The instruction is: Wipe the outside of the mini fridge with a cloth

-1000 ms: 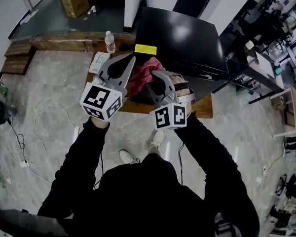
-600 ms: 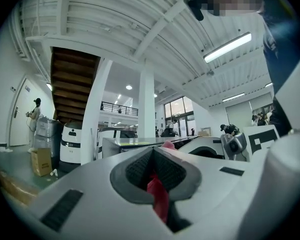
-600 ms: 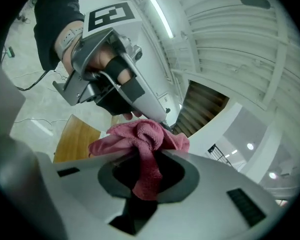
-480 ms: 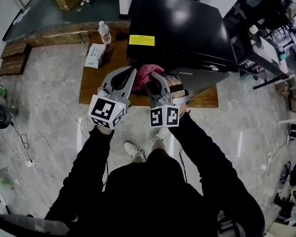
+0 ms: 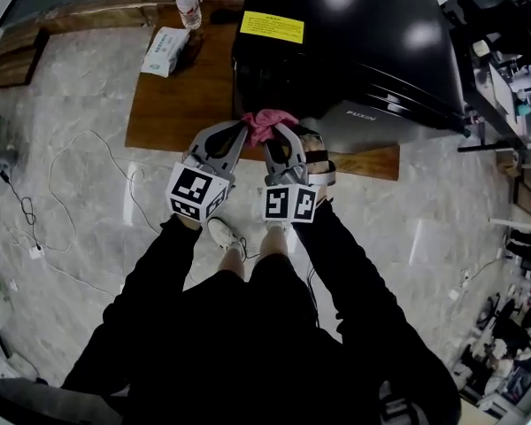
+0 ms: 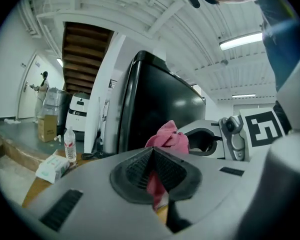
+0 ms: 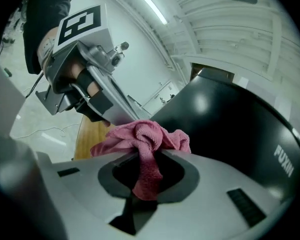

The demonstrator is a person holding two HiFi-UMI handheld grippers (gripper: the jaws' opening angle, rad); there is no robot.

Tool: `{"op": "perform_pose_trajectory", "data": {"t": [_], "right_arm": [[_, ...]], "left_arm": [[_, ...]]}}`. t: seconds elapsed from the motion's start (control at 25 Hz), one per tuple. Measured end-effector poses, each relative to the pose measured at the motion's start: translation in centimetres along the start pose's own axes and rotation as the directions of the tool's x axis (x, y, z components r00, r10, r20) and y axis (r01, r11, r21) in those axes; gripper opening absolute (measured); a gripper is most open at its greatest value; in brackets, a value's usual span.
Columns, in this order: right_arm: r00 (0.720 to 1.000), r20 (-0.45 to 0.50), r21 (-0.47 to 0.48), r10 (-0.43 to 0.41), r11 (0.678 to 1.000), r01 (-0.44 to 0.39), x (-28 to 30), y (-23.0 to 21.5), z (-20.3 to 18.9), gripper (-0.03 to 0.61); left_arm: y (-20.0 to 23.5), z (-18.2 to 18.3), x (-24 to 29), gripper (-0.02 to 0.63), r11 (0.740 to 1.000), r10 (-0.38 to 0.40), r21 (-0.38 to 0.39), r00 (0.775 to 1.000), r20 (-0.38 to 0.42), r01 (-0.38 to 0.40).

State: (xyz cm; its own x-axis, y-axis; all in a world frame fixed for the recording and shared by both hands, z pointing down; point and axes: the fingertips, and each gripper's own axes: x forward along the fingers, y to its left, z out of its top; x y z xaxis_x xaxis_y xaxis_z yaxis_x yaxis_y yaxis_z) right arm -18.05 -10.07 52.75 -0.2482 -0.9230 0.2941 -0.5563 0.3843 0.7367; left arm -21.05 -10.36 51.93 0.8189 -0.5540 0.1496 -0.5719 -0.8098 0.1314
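Note:
A black mini fridge [image 5: 354,34] [image 6: 160,104] [image 7: 235,129] stands on a low wooden table [image 5: 181,100]. A bunched pink cloth [image 5: 265,122] [image 6: 167,139] [image 7: 145,144] hangs in the air just in front of the fridge's near side. My left gripper [image 5: 240,131] [image 6: 152,176] is shut on one end of the cloth. My right gripper [image 5: 270,134] [image 7: 145,176] is shut on the other end, close beside the left one. The cloth's middle puffs up between the two grippers.
A water bottle [image 5: 188,5] [image 6: 69,143] and a tissue pack [image 5: 165,51] [image 6: 52,166] lie on the table left of the fridge. A yellow label [image 5: 273,27] sits on the fridge top. Cables [image 5: 71,202] trail over the marble floor. Shelving [image 5: 504,78] stands at the right.
Both grippers have drawn back toward me with the cloth, off the fridge side to the table's front edge. The head view has shifted, so the fridge sits higher in frame.

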Motion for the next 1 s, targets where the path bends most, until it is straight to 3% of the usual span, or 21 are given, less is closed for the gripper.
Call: {"op": "perform_pose_trajectory", "data": {"t": [0.2,0.36,0.6,0.92,1.0], "right_arm": [[0.997,-0.067,0.081,0.049,0.996,-0.044,2.0,4.4,-4.3,0.075],[0.989,-0.120,0.090,0.084,0.993,-0.073,3.3,8.2,-7.8,0.074],[0.970,-0.191,0.139,0.150,0.982,-0.125,5.8,12.9,-11.9,0.074],[0.871,-0.328,0.350,0.366,0.903,-0.248,7.4,19.8,-17.3,0.074],[0.875,-0.281,0.391,0.395,0.879,-0.271,7.0,19.8,-16.7,0.075]], "left_arm": [[1.1,-6.5,0.9,0.006,0.997,0.023,-0.068,0.997,-0.079,-0.028],[2.2,-12.6,2.2,0.006,0.986,0.051,-0.151,0.988,-0.145,-0.073],[2.7,-17.9,3.6,0.006,0.987,0.043,-0.144,0.971,-0.234,-0.078],[3.7,-22.7,3.3,0.006,0.970,0.093,-0.190,0.952,-0.293,-0.153],[3.7,-22.2,2.3,0.006,0.968,0.093,-0.200,0.956,-0.280,-0.152]]}}
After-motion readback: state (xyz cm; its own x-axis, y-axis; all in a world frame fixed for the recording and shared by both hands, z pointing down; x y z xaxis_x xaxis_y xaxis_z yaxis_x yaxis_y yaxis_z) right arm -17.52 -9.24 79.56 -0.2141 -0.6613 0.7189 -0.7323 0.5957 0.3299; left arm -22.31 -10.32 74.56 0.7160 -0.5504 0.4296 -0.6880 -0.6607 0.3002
